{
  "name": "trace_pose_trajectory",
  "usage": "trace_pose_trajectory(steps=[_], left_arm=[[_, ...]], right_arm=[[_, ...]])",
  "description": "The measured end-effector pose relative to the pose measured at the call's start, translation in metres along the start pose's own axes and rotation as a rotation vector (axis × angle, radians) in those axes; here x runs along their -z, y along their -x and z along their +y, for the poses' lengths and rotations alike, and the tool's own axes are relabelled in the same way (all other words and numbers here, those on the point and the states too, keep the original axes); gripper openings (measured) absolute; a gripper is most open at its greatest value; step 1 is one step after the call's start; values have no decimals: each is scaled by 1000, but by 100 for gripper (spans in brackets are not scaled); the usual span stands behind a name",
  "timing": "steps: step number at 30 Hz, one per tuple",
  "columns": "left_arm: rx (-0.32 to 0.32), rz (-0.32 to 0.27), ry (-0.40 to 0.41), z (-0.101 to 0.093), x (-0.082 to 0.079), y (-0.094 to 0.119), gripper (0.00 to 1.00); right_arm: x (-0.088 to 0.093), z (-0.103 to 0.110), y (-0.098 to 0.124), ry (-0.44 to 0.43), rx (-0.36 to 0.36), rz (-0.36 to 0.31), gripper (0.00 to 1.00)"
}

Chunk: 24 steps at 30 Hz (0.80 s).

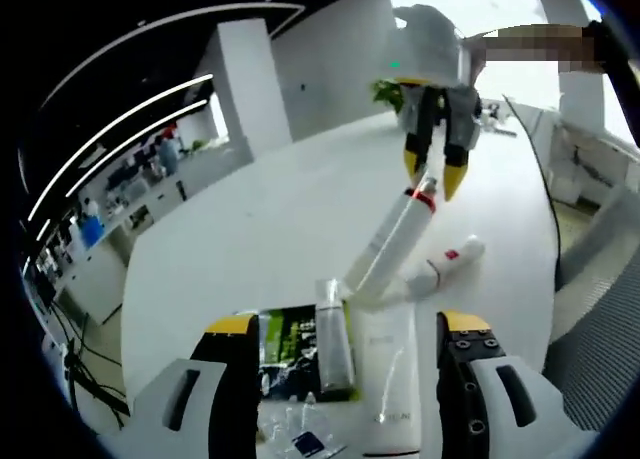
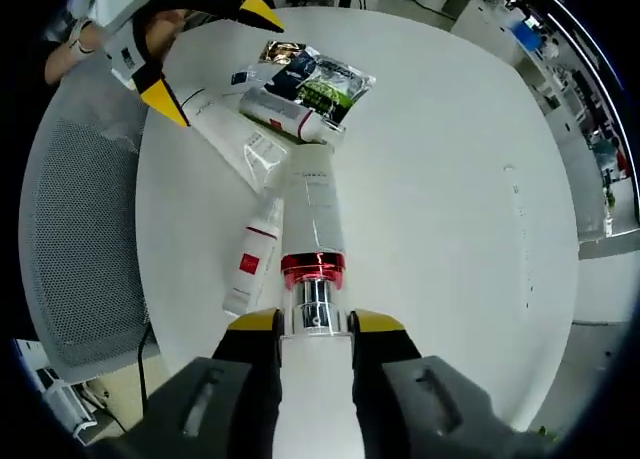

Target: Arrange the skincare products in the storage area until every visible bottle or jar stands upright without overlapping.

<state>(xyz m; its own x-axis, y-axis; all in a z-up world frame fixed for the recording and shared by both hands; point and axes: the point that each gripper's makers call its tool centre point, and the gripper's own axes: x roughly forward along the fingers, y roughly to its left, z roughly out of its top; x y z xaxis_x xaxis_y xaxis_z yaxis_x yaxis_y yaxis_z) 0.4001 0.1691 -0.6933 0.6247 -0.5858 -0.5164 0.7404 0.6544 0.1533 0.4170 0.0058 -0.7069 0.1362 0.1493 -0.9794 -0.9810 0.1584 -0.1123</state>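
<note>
My right gripper (image 2: 316,322) is shut on the silver neck of a tall white bottle with a red band (image 2: 314,209). In the left gripper view that bottle (image 1: 388,241) leans, base down by the other products, with the right gripper (image 1: 433,174) at its top. A small white bottle with a red label (image 2: 250,261) (image 1: 445,261) lies flat beside it. My left gripper (image 1: 348,324) (image 2: 212,59) is open, its jaws wide on either side of a flat white tube (image 1: 390,379) (image 2: 232,137), a slim lying bottle (image 1: 335,344) (image 2: 290,114) and green sachets (image 1: 285,341) (image 2: 328,79).
Everything sits on a round white table (image 2: 450,209) (image 1: 260,229). A grey mesh chair (image 2: 80,229) (image 1: 600,309) stands close against the table edge on the products' side. A dark cable (image 1: 540,179) and a green plant (image 1: 390,94) are at the far edge.
</note>
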Motion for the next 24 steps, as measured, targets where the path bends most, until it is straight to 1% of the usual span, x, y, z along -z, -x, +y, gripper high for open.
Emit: trace_pose_trajectory(steps=[1, 3, 7, 10, 12, 13, 15, 17, 19, 20, 22, 24], left_arm=[[15, -13, 10, -1, -2, -6, 66], [55, -14, 20, -6, -4, -16, 60], [97, -23, -4, -10, -13, -33, 61], [114, -56, -51, -12, -23, -43, 59], [148, -44, -52, -17, -25, -49, 58], [156, -53, -74, -18, -29, -52, 58], [172, -44, -107, -22, -31, -57, 56], [168, -37, -114, -22, -34, -62, 56], [180, -46, -119, -25, -37, -65, 54], [198, -55, -127, -28, -40, -68, 53], [213, -52, -145, -33, -42, -72, 55], [254, -66, -215, -42, -46, -79, 60]], right_arm=[[-1, 0, 1, 5, 1, 2, 26], [-3, 0, 2, 17, 2, 8, 26], [-7, -2, 5, 39, 6, 21, 26], [-9, -3, 7, 56, 10, 32, 26], [-10, -3, 8, 63, 11, 39, 26], [-11, -3, 8, 66, 10, 41, 26], [-12, -3, 9, 76, 13, 50, 26], [-13, -3, 10, 82, 15, 55, 26], [-14, -3, 10, 89, 17, 60, 26], [-14, -3, 11, 91, 16, 62, 26], [-15, -3, 11, 98, 16, 68, 26], [-16, -2, 12, 106, 16, 76, 26]])
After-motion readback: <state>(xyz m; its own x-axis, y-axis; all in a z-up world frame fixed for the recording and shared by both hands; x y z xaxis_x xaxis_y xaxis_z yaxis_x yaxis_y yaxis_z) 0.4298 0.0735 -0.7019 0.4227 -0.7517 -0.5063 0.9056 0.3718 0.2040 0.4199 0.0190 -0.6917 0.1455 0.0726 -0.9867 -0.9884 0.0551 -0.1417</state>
